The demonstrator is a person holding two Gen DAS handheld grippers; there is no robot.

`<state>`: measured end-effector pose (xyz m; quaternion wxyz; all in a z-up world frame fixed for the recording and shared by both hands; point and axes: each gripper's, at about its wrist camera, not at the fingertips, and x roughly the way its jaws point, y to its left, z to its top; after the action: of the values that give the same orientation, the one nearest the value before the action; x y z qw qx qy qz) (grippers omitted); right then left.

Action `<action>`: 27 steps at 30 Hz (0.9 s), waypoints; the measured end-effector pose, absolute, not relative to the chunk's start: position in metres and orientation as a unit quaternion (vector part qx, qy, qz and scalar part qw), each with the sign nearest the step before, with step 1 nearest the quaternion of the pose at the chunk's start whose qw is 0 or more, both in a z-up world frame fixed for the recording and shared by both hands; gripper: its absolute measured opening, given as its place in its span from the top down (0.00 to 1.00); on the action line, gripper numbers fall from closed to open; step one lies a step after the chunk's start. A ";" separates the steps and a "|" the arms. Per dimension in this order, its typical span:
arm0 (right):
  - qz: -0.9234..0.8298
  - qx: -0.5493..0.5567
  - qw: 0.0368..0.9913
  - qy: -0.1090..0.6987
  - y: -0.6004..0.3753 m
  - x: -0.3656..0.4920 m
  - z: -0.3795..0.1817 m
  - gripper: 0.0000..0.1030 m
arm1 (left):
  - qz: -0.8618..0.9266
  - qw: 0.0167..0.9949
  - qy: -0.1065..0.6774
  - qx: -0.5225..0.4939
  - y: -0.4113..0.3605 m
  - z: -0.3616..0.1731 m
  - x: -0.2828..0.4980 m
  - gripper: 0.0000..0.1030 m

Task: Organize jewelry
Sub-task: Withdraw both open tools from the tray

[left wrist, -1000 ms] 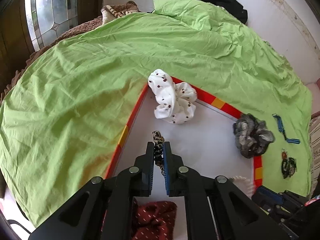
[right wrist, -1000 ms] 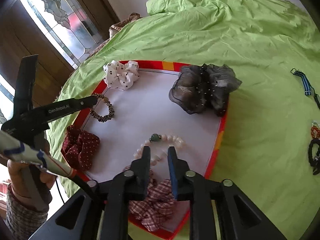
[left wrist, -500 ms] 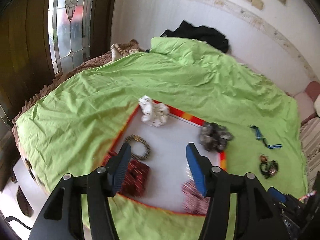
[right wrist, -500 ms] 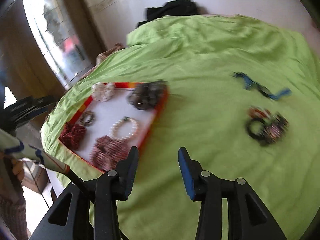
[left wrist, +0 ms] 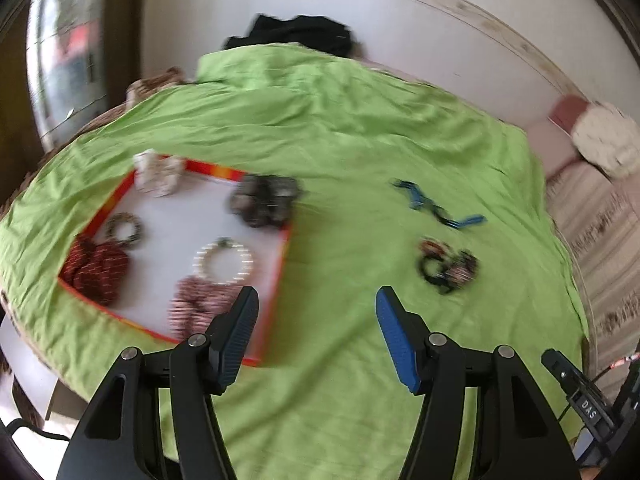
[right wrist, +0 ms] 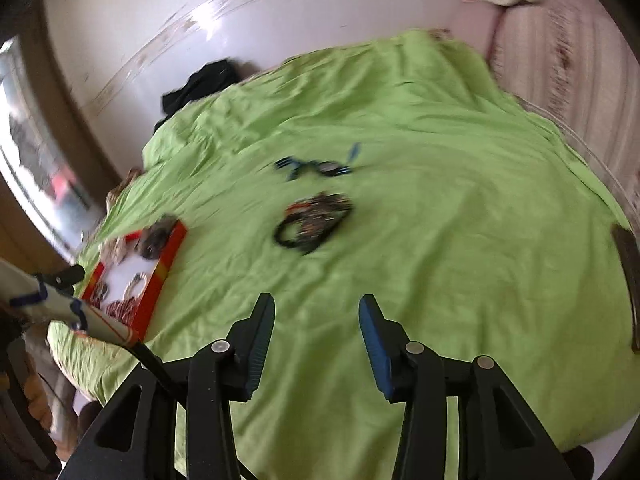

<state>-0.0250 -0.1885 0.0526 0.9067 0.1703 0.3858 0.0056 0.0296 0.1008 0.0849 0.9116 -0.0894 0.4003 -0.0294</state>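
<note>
Left wrist view: a green sheet (left wrist: 360, 128) covers the whole bed, and a red-edged white tray (left wrist: 280, 264) lies near its left edge, long axis running away from the camera. On the tray sit a white dotted scrunchie (left wrist: 158, 174) at the far corner, a grey scrunchie (left wrist: 264, 200) on the far right rim, a dark red scrunchie (left wrist: 98, 268) at the near left, a plaid scrunchie (left wrist: 200, 308) at the near edge, a pearl bracelet (left wrist: 223, 261) just beyond it and a beaded bracelet (left wrist: 124, 229) at the left. Well apart, toward the sheet's right side, lie a tangle of dark bracelets (left wrist: 448, 266) and a blue strap (left wrist: 436, 208) stretched diagonally. Both the left gripper (left wrist: 316, 332) and the right gripper (right wrist: 316, 344) hang spread wide, holding nothing, above bare sheet.
</note>
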 end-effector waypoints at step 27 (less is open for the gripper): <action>-0.058 0.211 0.894 0.391 -0.288 -0.096 0.030 0.53 | -0.110 0.900 0.420 -0.046 -0.054 0.064 0.022 0.42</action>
<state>-0.0958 -0.2885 0.0299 0.8941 0.2113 0.3907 -0.0577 0.0216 -0.0536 0.0639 0.8997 -0.0459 0.4200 -0.1098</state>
